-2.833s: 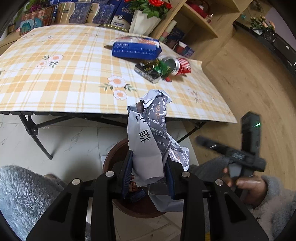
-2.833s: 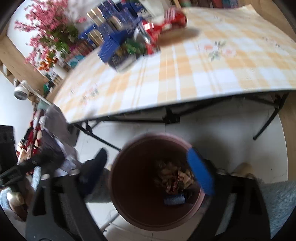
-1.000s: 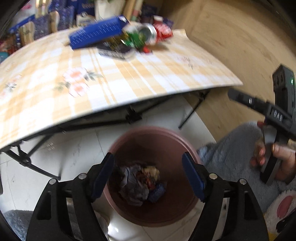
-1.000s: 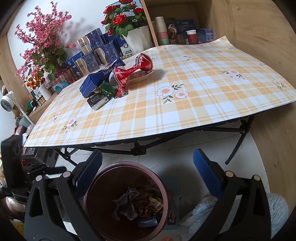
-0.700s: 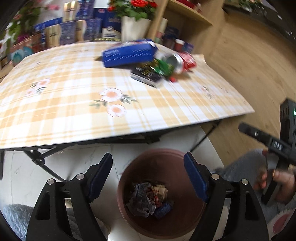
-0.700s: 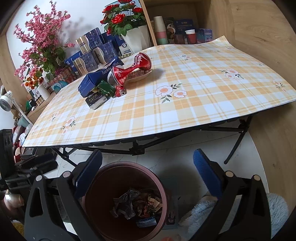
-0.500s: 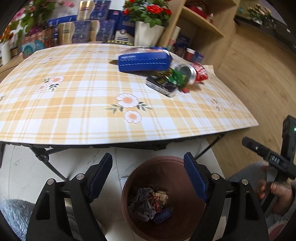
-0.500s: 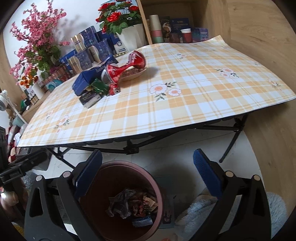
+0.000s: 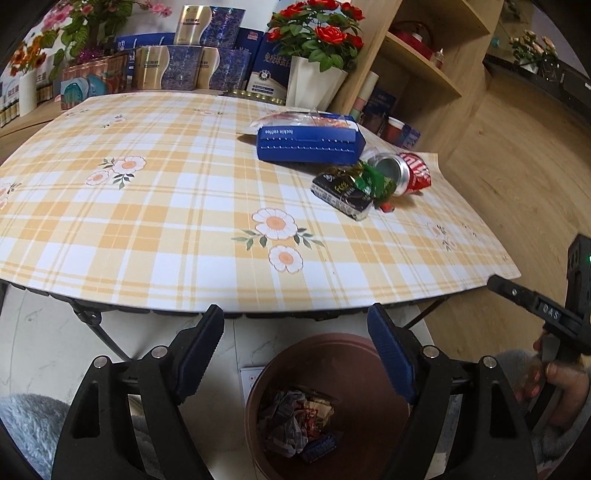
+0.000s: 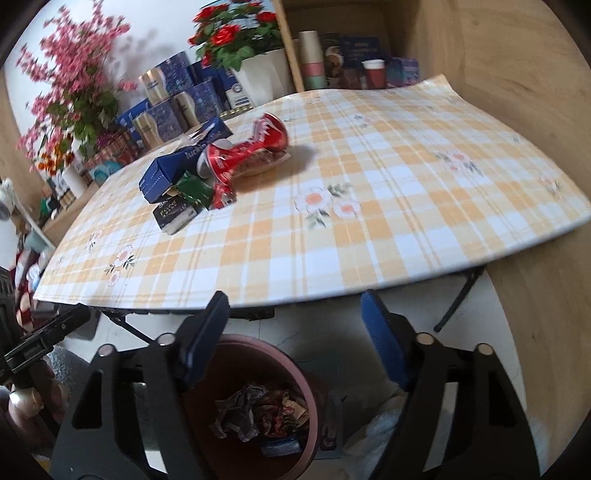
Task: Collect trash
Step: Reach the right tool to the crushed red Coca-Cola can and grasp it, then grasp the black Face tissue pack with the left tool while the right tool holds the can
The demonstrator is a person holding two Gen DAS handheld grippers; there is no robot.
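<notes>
Crumpled paper [image 9: 286, 417] now lies in the bin [image 9: 332, 343], left gripper [image 9: 295, 350] wide and empty, right gripper [image 10: 295, 328] empty, jaws just narrowing; box [image 9: 308, 144], can [image 9: 404, 173] and wrappers [image 9: 351, 188] remain on the table [image 9: 147, 221].

Potted red roses [image 9: 320, 33], stacked gift boxes [image 9: 184, 68], wooden shelf [image 9: 424, 70].

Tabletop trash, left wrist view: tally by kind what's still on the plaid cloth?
Blue carton: 1
Crushed red can: 1
Black packet: 1
Green foil wrapper: 1
Clear plastic wrapper, behind the carton: 1
Small red scrap: 1
Total: 6
</notes>
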